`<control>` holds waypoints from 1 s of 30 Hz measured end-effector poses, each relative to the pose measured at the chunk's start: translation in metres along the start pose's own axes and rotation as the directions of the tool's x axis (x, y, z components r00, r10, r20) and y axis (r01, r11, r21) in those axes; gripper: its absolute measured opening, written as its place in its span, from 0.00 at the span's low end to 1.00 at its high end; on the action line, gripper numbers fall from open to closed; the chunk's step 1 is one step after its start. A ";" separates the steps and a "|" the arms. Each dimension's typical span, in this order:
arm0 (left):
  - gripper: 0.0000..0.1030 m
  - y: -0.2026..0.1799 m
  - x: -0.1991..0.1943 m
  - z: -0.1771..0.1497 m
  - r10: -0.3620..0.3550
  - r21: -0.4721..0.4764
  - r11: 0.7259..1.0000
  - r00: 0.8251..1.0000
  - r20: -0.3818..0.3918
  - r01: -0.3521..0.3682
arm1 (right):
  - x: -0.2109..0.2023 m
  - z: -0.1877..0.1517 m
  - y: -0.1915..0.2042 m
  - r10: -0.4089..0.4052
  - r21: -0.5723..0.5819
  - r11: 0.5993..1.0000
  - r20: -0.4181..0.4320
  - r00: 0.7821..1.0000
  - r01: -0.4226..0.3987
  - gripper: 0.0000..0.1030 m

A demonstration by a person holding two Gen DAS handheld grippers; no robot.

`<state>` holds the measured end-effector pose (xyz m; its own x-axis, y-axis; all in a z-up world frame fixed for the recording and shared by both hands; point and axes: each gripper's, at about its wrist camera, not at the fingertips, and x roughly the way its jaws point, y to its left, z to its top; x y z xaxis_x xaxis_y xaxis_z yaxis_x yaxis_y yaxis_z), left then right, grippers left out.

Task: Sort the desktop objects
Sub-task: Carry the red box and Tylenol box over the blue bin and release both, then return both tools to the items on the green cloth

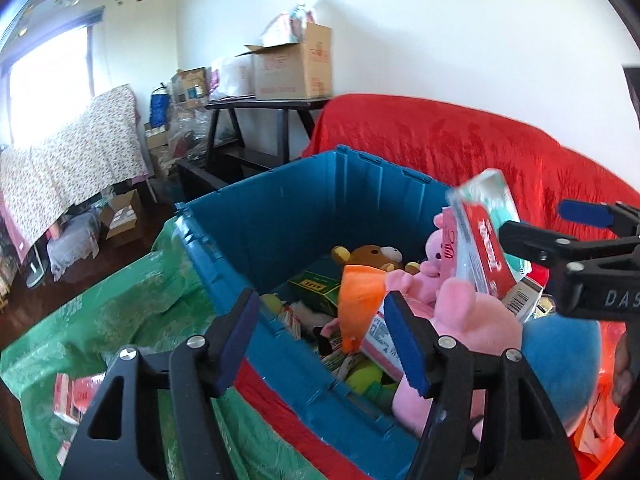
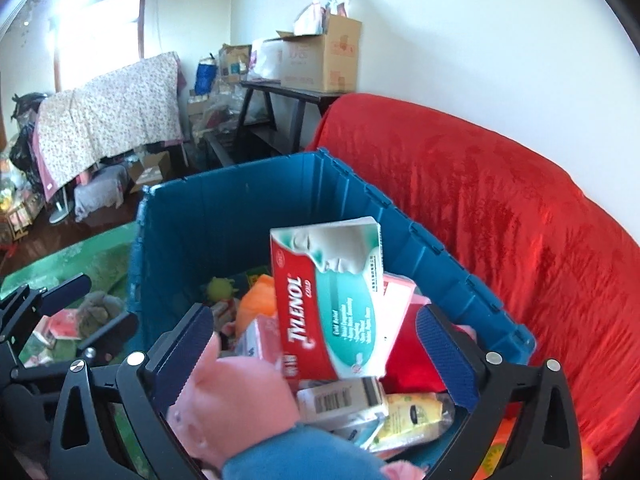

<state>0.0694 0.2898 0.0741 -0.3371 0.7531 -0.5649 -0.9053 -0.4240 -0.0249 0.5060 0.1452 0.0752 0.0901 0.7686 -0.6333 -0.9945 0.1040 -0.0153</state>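
- The right gripper (image 2: 316, 344) stands spread wide, pads pressing on nothing; the Tylenol box (image 2: 330, 300) sits between the jaws, apparently let go, tilted over the pile with its long axis running up and away from the claw
- The left gripper (image 1: 320, 340) is also released and empty, straddling the near rim of the blue bin (image 1: 280, 216), with an orange plush (image 1: 360, 300) just ahead of it
- The box lies to the left gripper's right, so the right hand is the nearer one
- In the bin I count one Tylenol box, one brown bear (image 1: 370, 256) and at least two pink plush toys (image 1: 460, 320); several smaller cartons (image 2: 344, 398) lie beneath, too jumbled to count
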 end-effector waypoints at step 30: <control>0.62 0.315 -0.156 -0.228 0.414 -0.348 0.823 0.893 -0.174 -0.450 | -0.008 -0.070 0.298 0.359 -0.219 0.898 -0.134 0.923 -0.381 1.00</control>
<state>-0.1045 -0.0765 -0.0338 -0.6313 0.4092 -0.6588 -0.5033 -0.8625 -0.0535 0.2054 0.1260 0.0217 -0.2813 0.6623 -0.6944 -0.9393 -0.3380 0.0582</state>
